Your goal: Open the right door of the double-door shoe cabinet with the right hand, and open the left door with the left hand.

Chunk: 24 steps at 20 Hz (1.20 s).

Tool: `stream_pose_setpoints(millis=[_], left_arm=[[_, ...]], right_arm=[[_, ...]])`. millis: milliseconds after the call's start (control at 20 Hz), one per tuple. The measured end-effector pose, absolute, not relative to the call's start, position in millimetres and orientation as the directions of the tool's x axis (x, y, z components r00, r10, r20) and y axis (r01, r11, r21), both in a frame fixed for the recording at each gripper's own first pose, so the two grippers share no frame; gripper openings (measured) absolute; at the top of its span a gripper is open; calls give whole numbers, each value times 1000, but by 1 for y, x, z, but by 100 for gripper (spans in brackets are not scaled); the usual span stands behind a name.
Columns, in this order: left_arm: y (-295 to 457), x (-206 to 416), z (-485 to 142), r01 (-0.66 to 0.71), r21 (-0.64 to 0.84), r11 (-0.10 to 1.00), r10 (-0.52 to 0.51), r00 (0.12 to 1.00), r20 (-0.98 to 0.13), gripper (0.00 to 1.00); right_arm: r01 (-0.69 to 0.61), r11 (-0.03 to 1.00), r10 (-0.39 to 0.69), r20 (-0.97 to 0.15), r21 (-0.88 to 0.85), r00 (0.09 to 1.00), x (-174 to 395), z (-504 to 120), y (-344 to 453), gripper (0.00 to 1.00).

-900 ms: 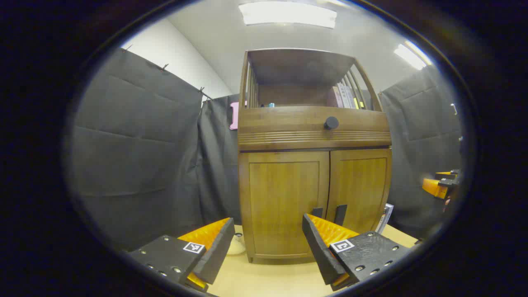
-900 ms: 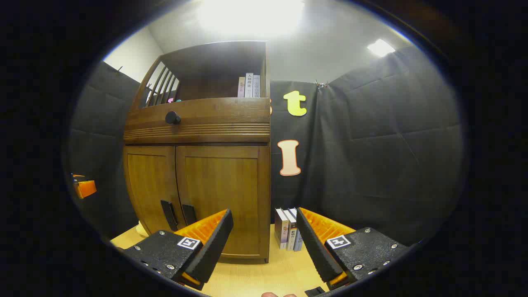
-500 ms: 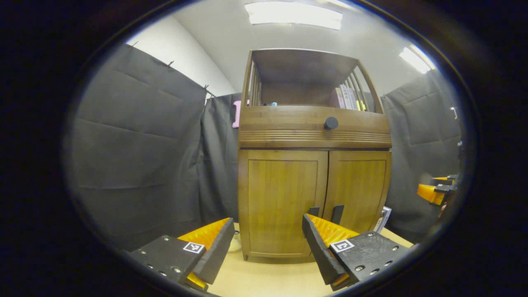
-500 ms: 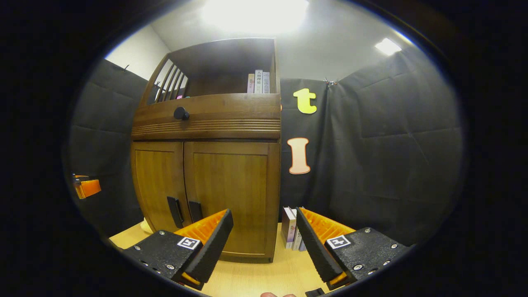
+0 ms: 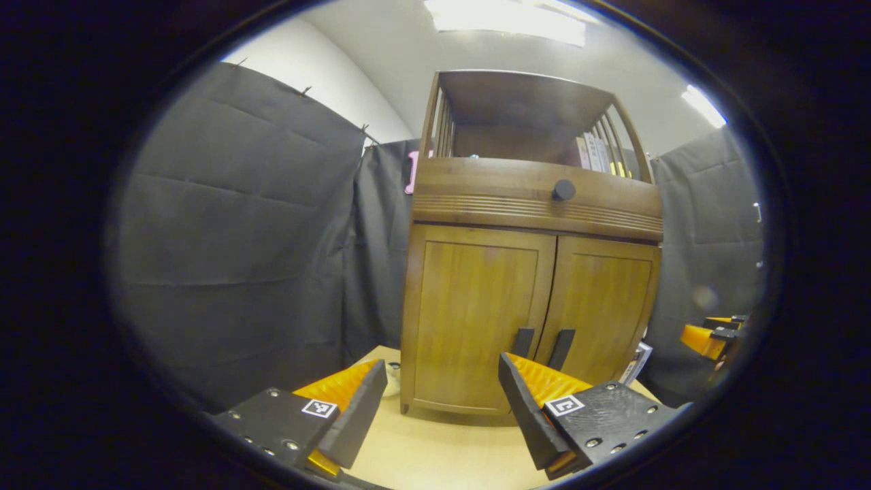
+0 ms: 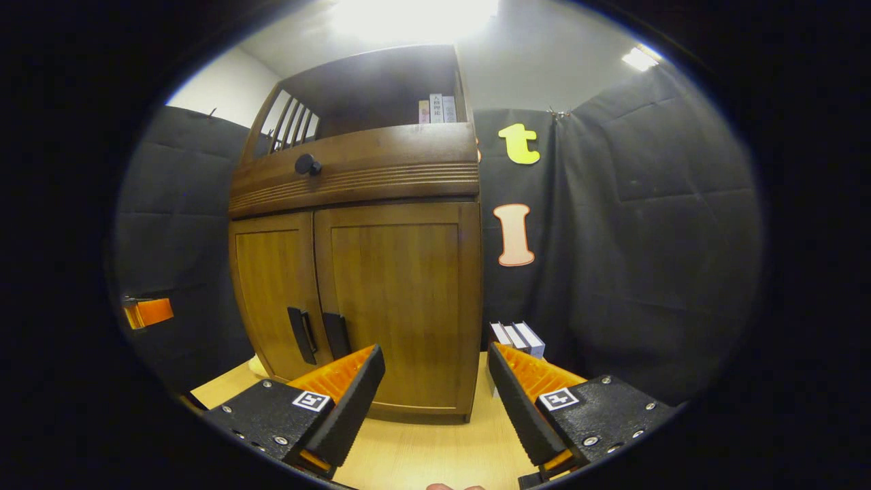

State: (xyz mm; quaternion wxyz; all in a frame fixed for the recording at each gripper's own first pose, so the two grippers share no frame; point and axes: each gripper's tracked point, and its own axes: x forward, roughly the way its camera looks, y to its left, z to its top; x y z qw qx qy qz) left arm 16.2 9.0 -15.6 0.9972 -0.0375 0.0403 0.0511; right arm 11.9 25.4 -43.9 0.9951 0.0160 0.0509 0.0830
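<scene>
Starting nearest you, your left gripper (image 5: 435, 401) has its jaws spread wide with nothing between them, hanging over the pale wooden tabletop (image 5: 435, 456). Your right gripper (image 6: 435, 395) is likewise spread and empty above that tabletop (image 6: 422, 456). A bare strip of table separates each gripper from the brown wooden double-door shoe cabinet (image 5: 531, 272), so neither touches it.

You have two doors, both closed and meeting at a narrow centre seam. The left door (image 5: 476, 313) and right door (image 5: 602, 306) each carry one dark vertical handle low beside the seam: the left handle (image 5: 522, 341) and right handle (image 5: 563, 348), two in all, standing just apart from each other. In the right gripper view the right door (image 6: 401, 299) faces you squarely, and its handle (image 6: 336, 335) sits just above and left of your left finger.

Above the doors runs one ribbed drawer front with a single round dark knob (image 5: 563, 190), then an open slatted shelf holding several upright books (image 5: 595, 153).

To the cabinet's right, a small group of upright books (image 6: 517, 335) stands on the table just beside its side edge. To its left, a small pale object (image 5: 391, 378) lies near the corner; what it is you cannot tell. Black cloth walls close in well behind on both sides.
</scene>
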Motion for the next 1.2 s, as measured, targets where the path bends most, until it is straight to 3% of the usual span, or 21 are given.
stream_pose_setpoints(millis=[550, 950, 1000, 1200], left_arm=[[24, 46, -40, -54, 28, 998, 57, 994, -91, 94], [53, 57, -66, -18, -26, 1000, 14, 991, -131, 94], [60, 60, -67, -20, -28, 999, 16, 991, -134, 100], [88, 67, -85, -25, -47, 999, 18, 990, -143, 100]], right_arm=[[-167, 985, 171, -119, 41, 978, 40, -40, 88, 95], [-185, 982, 189, -113, 46, 975, 83, -34, 152, 96], [-187, 981, 192, -114, 49, 975, 88, -35, 159, 96], [-184, 982, 187, -129, 31, 974, 111, -44, 182, 96]])
